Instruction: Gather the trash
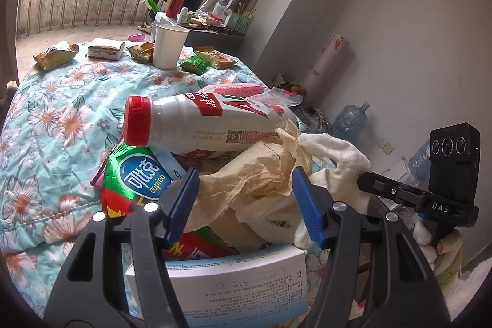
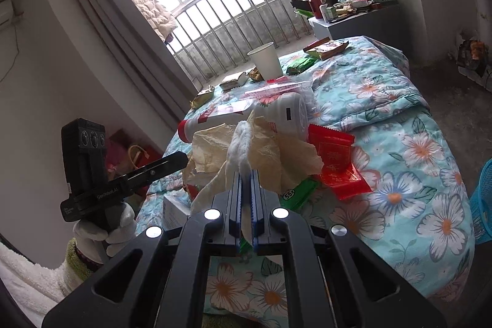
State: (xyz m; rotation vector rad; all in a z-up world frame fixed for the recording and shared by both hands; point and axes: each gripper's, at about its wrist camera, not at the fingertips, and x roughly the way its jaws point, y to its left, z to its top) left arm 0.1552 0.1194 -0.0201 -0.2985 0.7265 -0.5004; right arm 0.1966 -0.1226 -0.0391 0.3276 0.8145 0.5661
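Collection barely begun: right hand-held gripper (image 2: 245,189) clamped on a white tissue (image 2: 240,143), left hand-held gripper (image 1: 246,199) part-open astride crumpled paper (image 1: 246,174), wrappers (image 1: 55,56) and paper cup (image 1: 168,45) remaining on the bed (image 1: 61,112).

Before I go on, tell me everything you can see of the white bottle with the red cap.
The white bottle is opaque plastic with a ribbed red screw cap, closed, and a red, white and green printed label. It lies on its side atop the trash pile on the floral quilt, cap overhanging the green snack bag. Crumpled tan paper lies against its base end. Neither gripper touches it.
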